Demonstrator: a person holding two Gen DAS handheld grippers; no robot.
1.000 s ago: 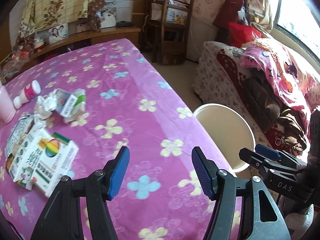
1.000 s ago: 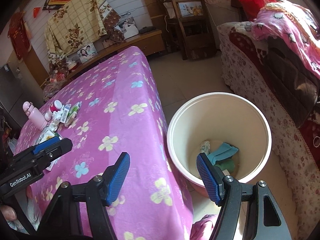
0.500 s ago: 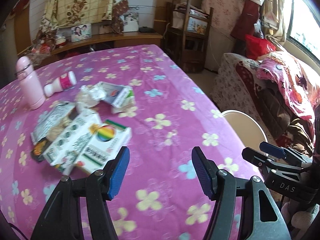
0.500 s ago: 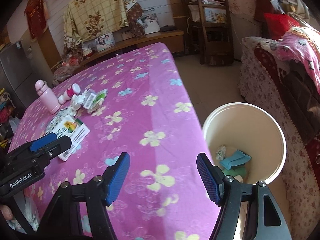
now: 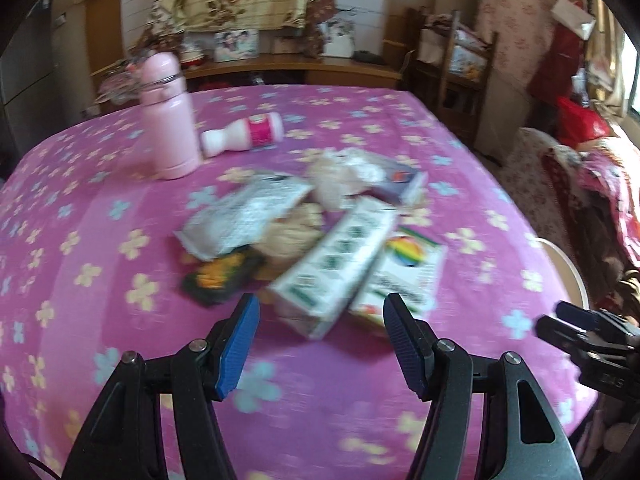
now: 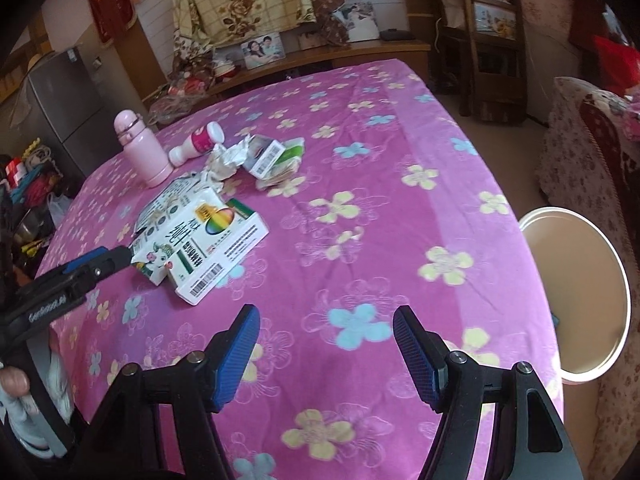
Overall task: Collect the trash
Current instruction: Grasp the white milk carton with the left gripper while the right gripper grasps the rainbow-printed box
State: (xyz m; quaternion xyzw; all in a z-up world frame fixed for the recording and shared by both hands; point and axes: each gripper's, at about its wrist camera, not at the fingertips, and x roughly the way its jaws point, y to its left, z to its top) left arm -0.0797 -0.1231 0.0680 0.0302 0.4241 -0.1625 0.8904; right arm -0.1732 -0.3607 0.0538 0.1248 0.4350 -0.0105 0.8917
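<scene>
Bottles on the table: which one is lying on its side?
The small white bottle with the pink label lies on its side. The taller all-pink bottle just left of it stands upright.

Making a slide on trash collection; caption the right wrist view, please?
Open right gripper above a flowered pink tablecloth, boxes and wrappers ahead, bin at right.

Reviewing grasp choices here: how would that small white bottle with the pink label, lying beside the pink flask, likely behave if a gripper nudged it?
The small white bottle lies on its side on the soft cloth-covered table, so a nudge would probably roll it. It looks like light plastic, likely easy to lift. Its round, smooth body might slip between the pads.
</scene>
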